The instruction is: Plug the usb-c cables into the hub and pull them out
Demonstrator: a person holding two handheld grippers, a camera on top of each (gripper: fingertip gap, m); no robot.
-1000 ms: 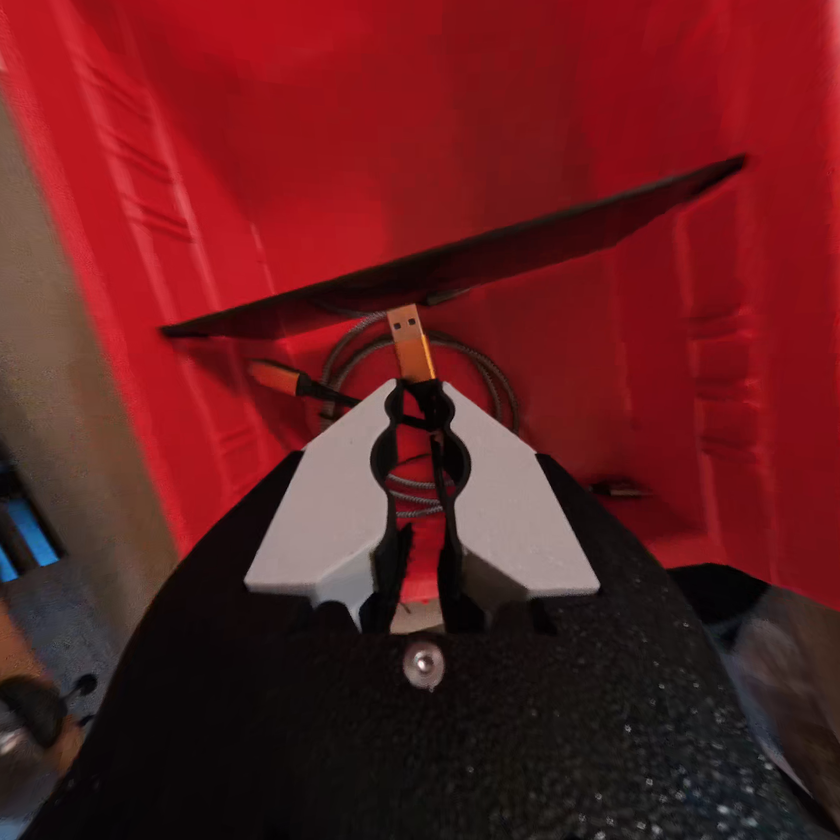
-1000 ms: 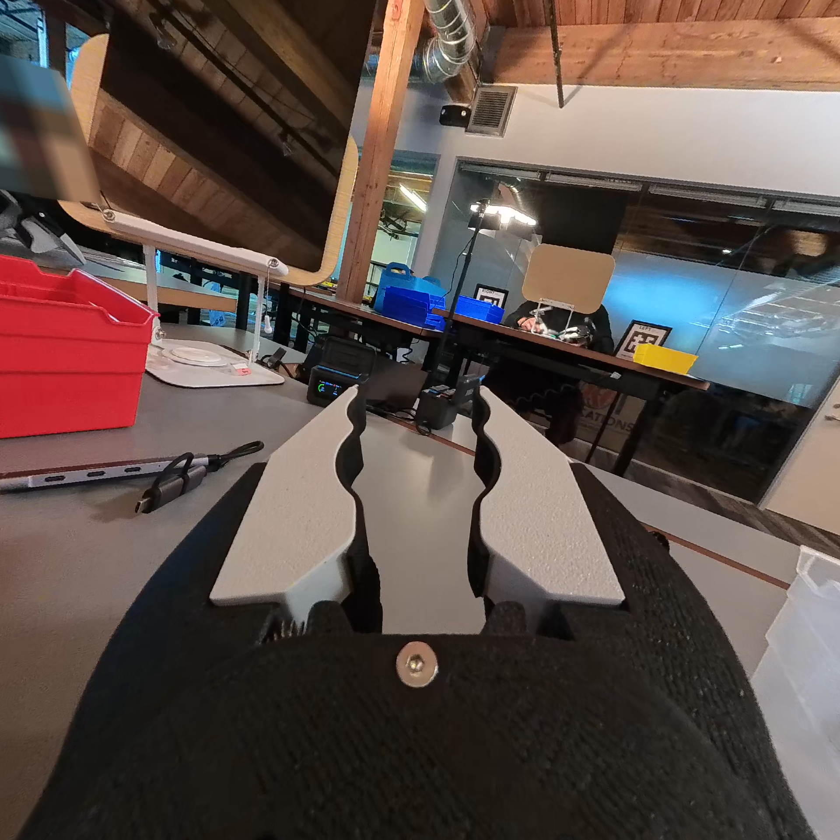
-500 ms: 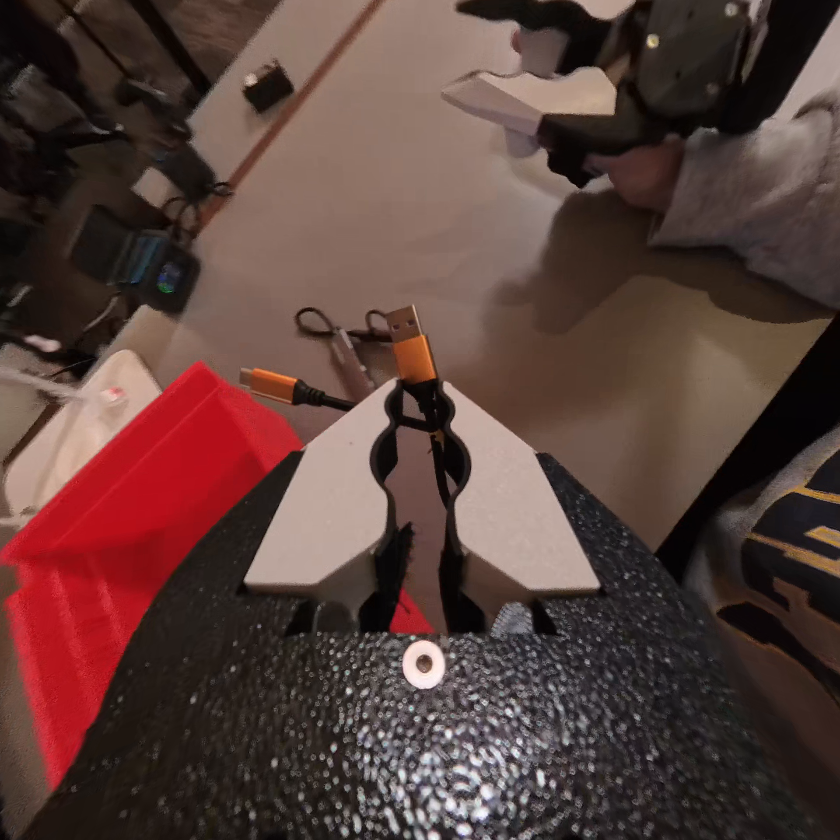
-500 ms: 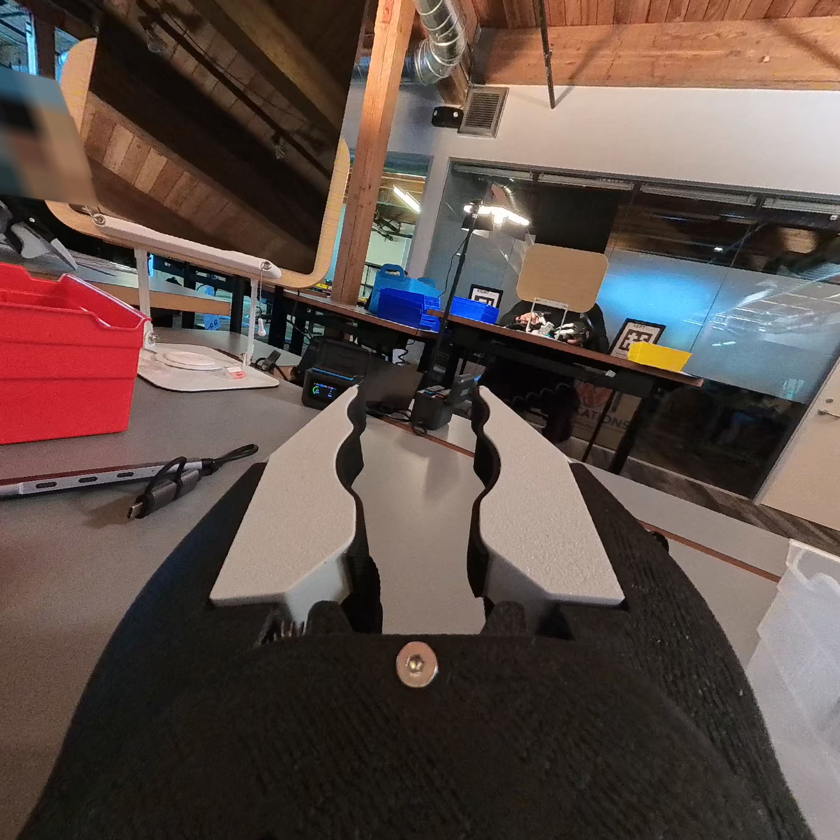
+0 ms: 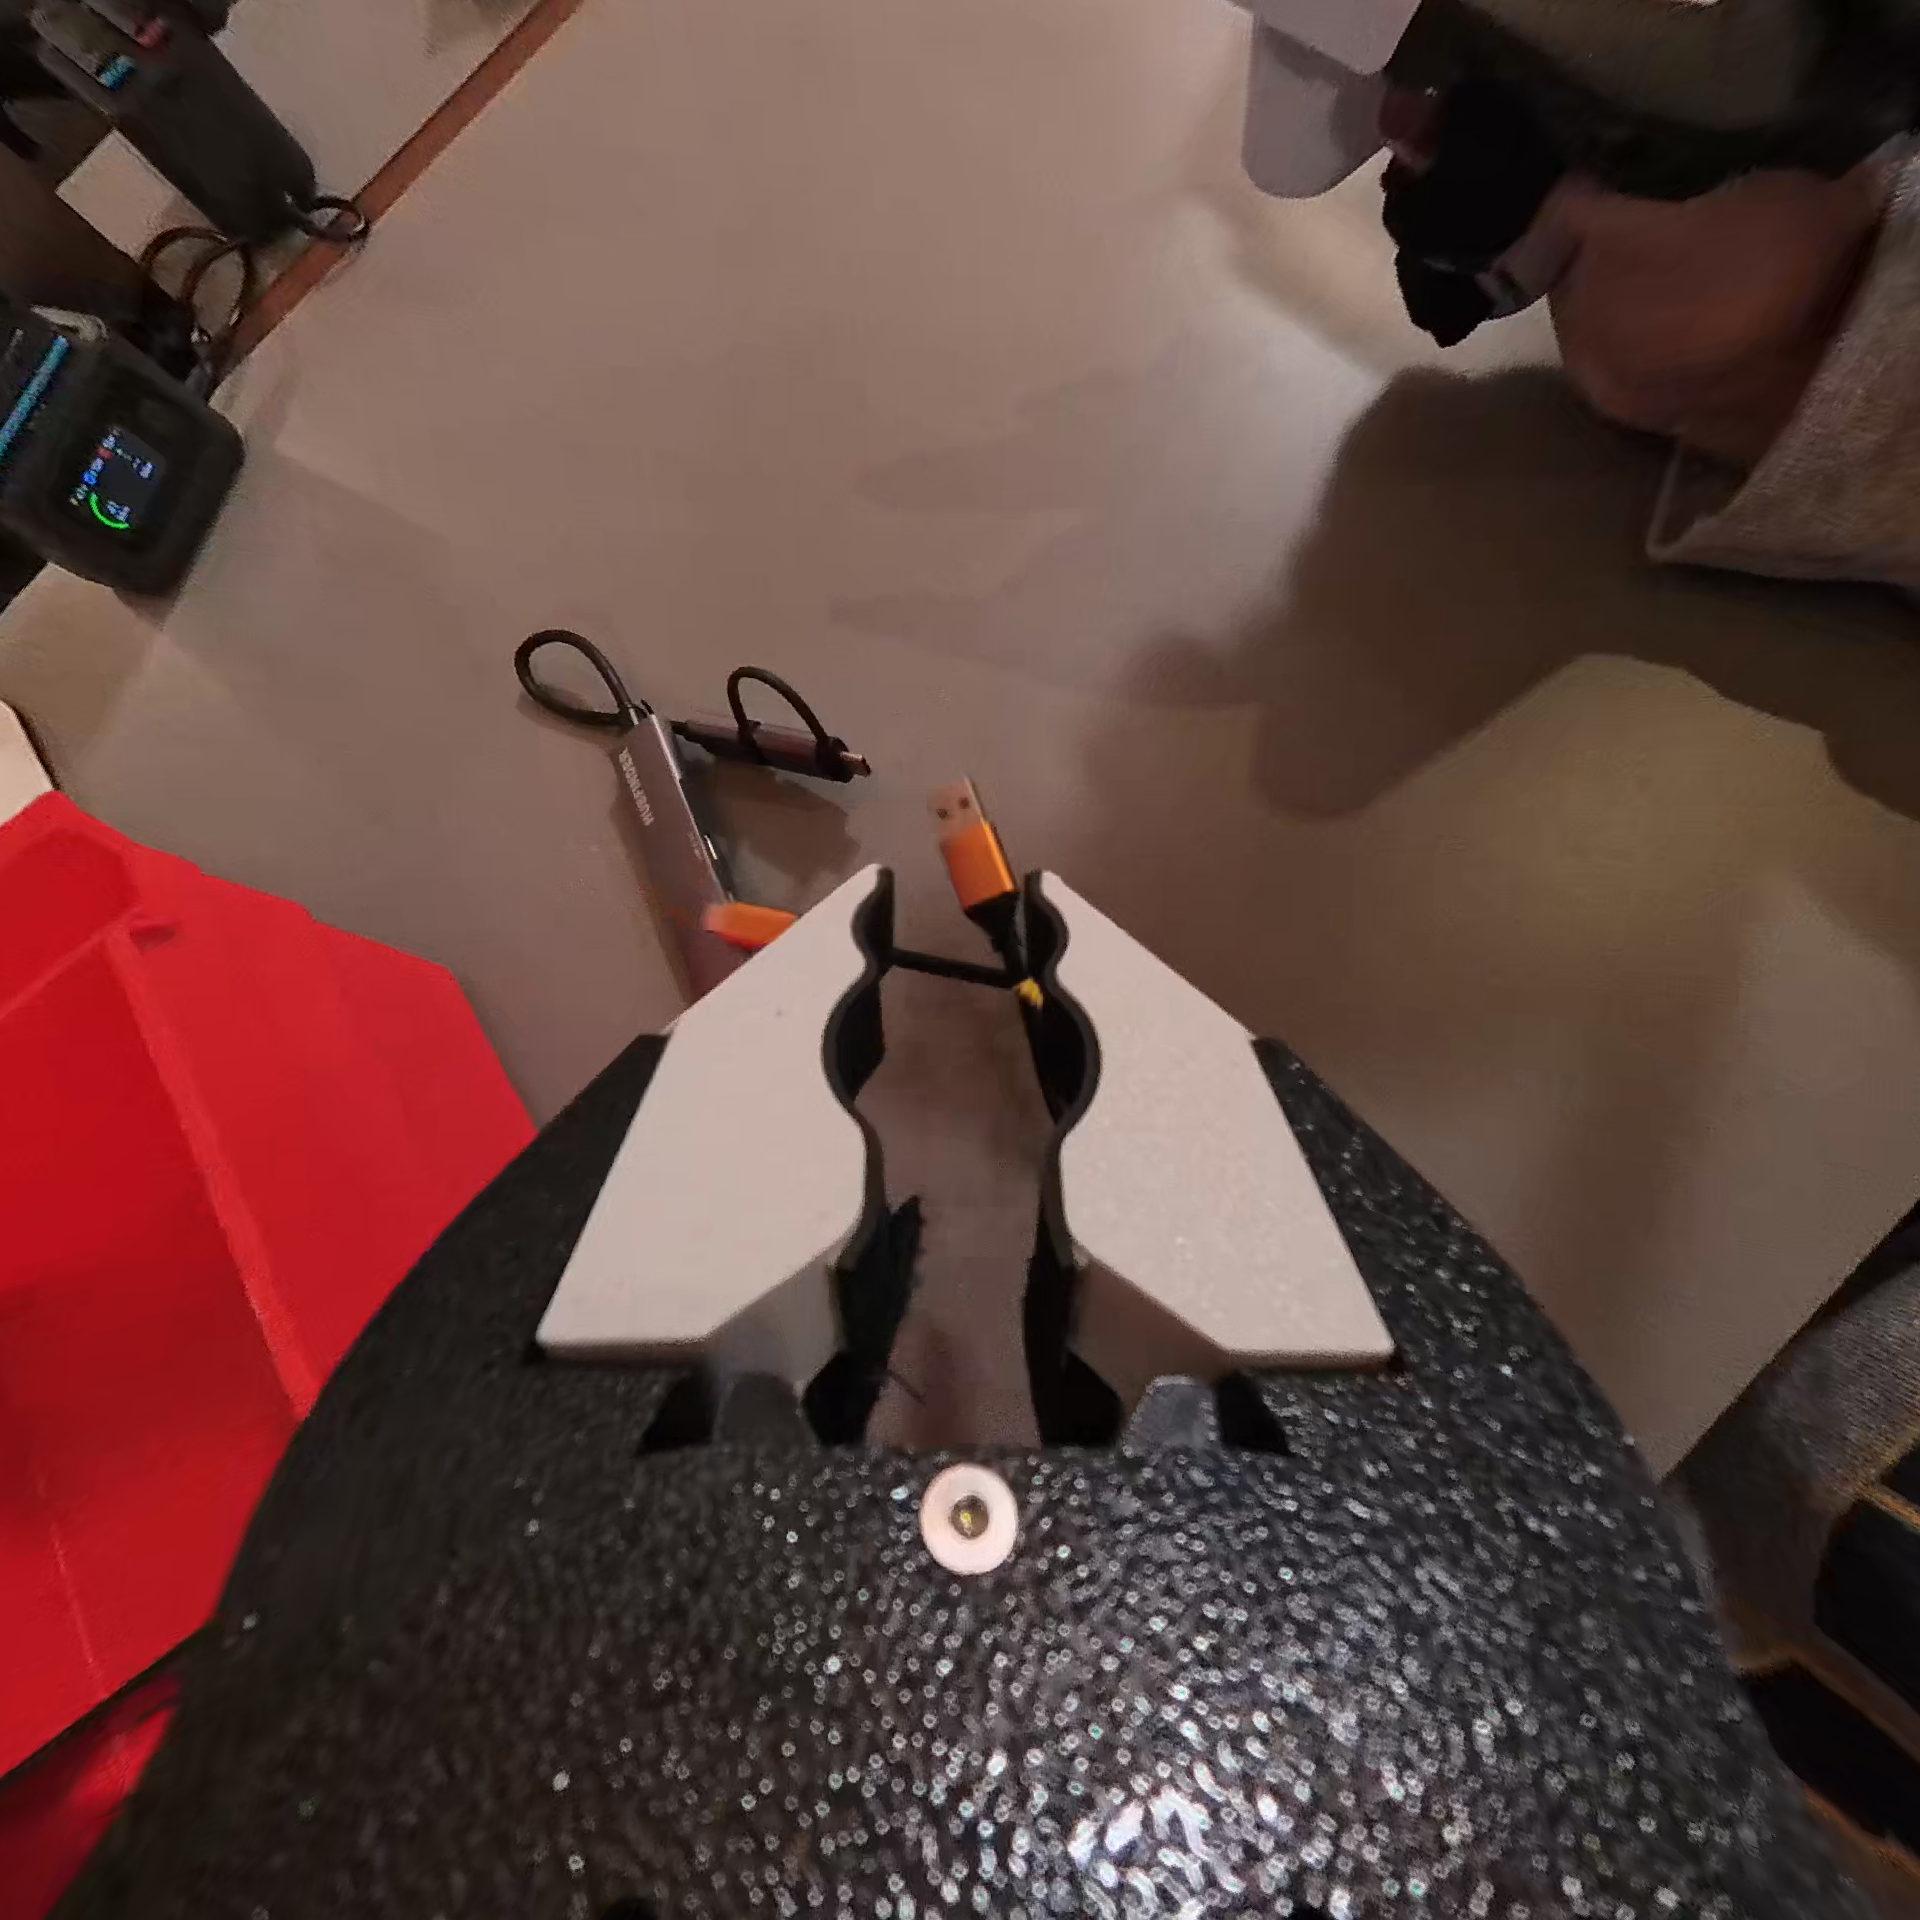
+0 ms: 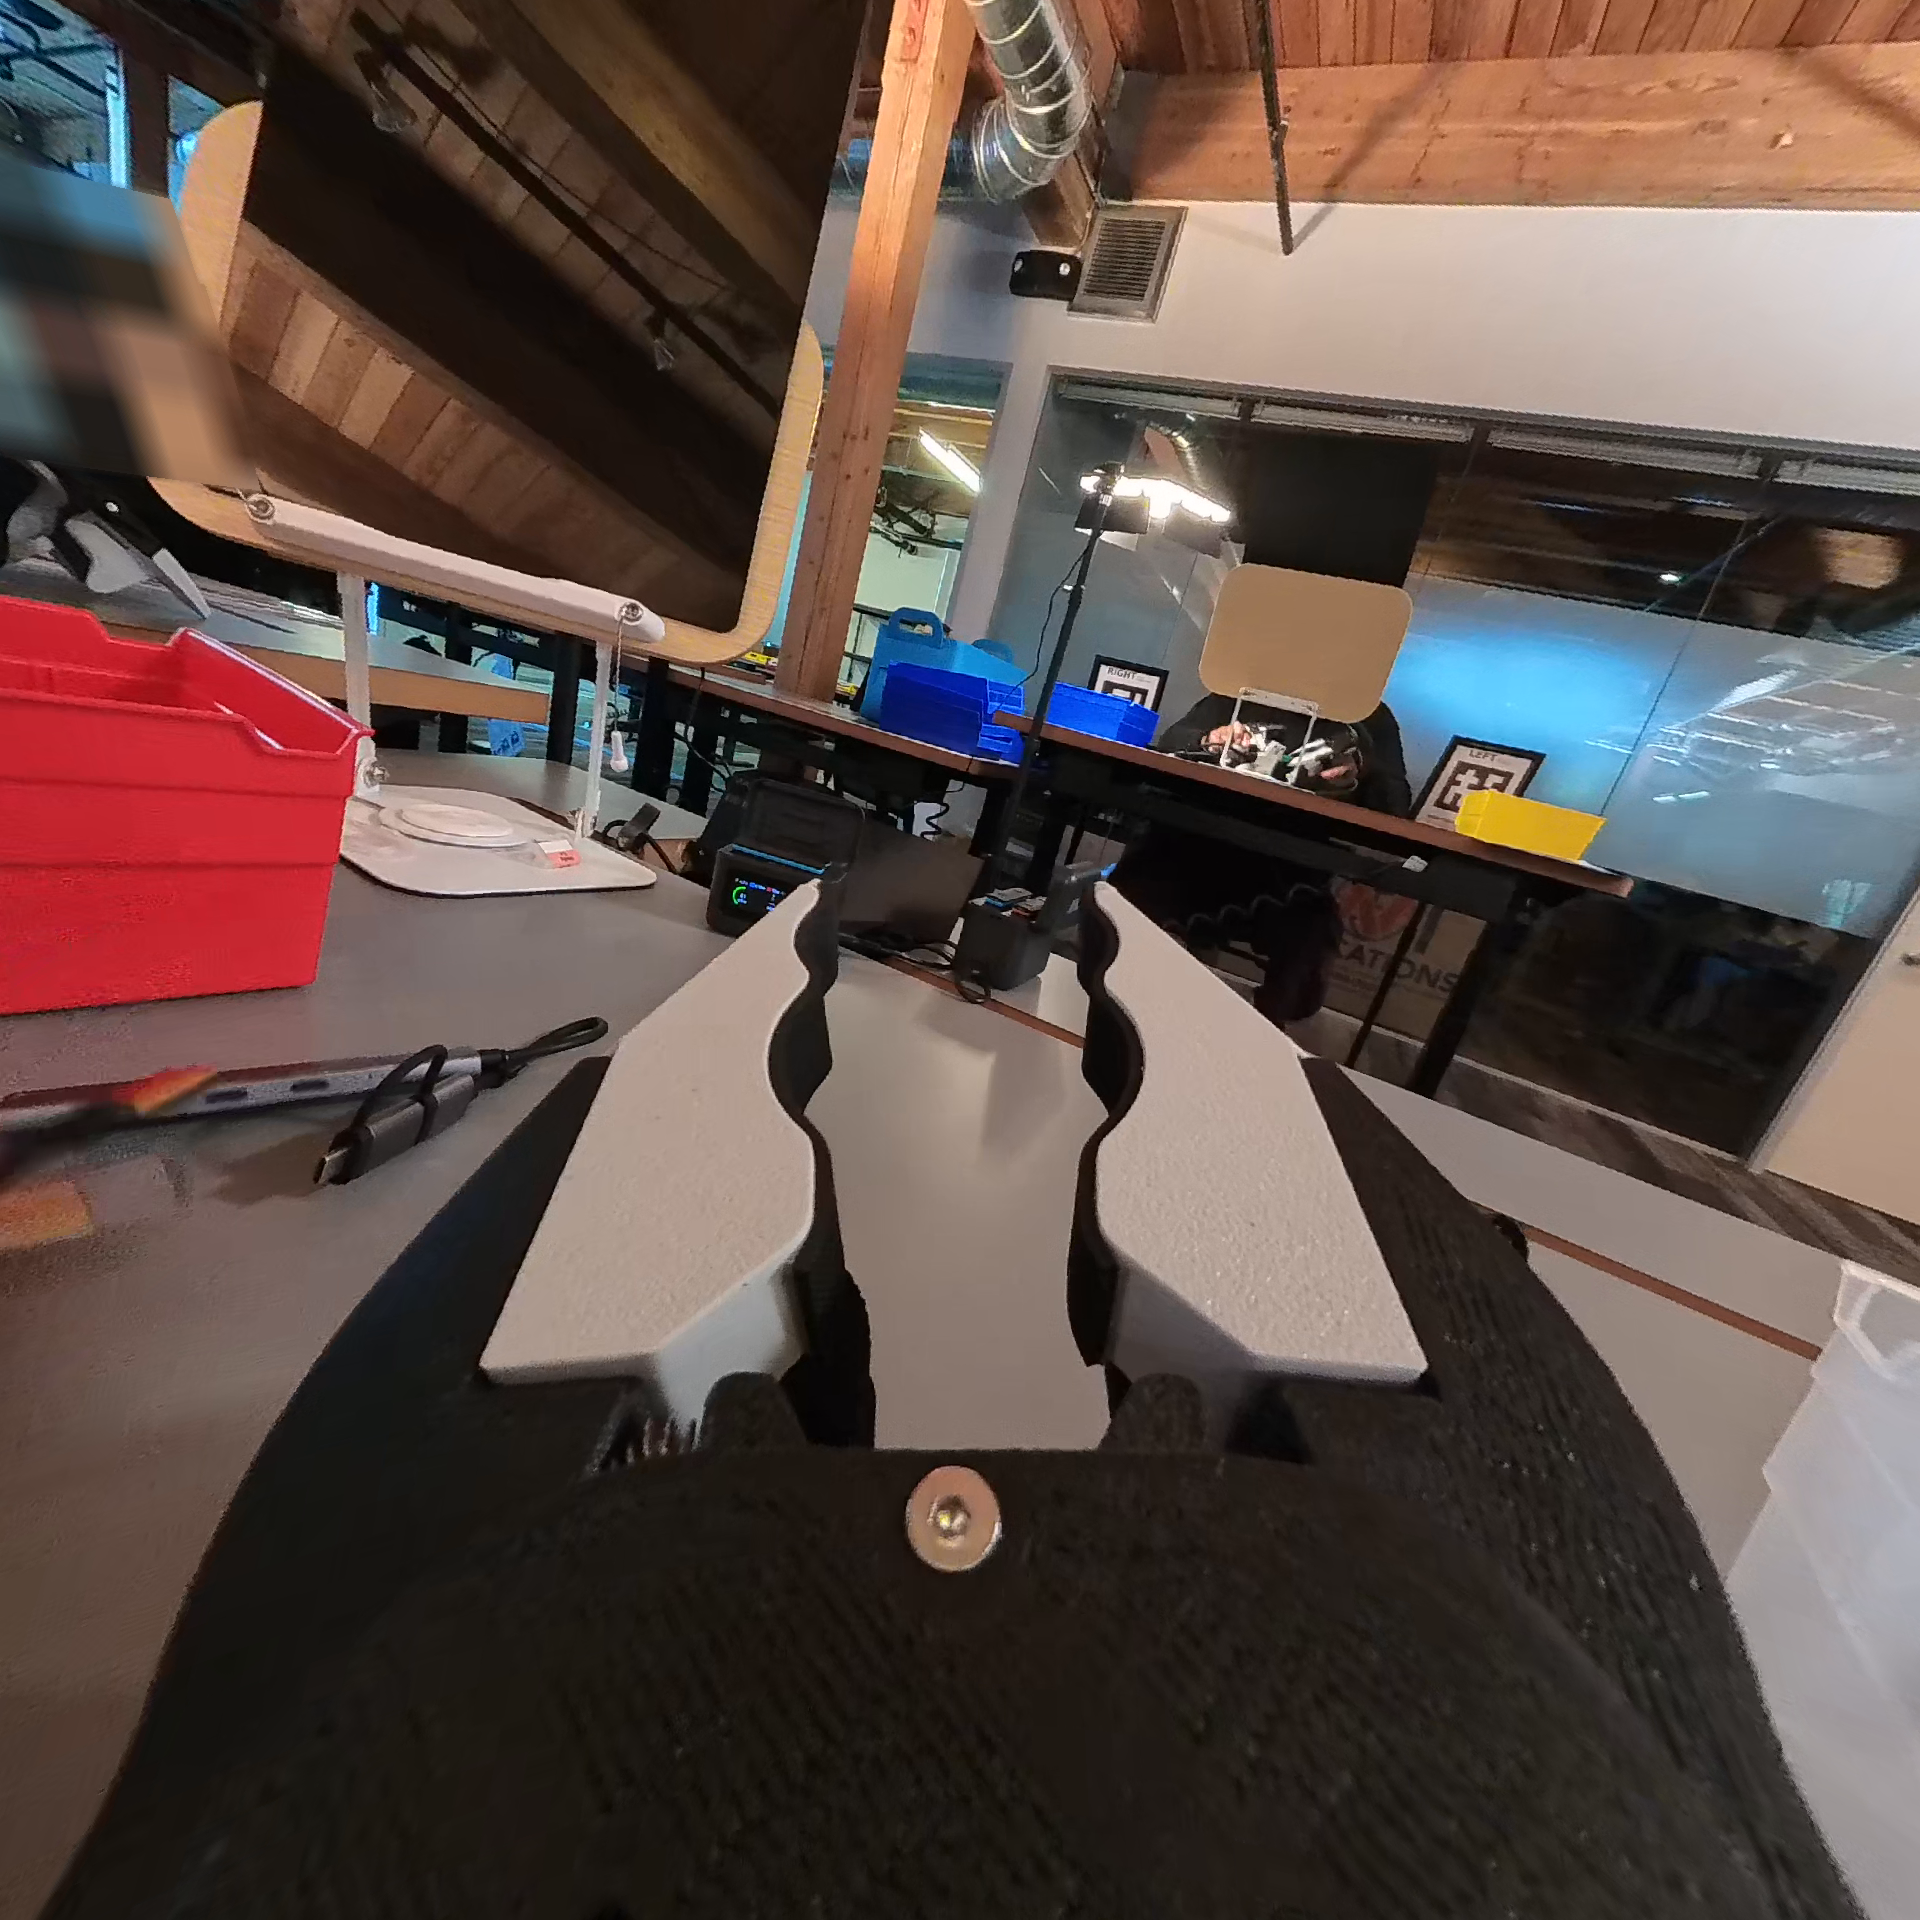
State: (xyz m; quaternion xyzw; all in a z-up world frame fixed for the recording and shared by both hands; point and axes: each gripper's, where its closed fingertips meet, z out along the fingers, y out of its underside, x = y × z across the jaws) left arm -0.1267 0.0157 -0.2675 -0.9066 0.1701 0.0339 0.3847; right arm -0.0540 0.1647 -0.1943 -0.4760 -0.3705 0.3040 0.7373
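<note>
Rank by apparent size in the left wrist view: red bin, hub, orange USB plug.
1. Red bin, though nearness to the camera enlarges it.
2. Hub, part hidden behind the fingers.
3. Orange USB plug.

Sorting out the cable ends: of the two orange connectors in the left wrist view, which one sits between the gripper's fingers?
The orange connector with the bare metal plug, pointing up from between the left gripper's open fingers. The other orange connector lies left of them, over the grey hub.
</note>
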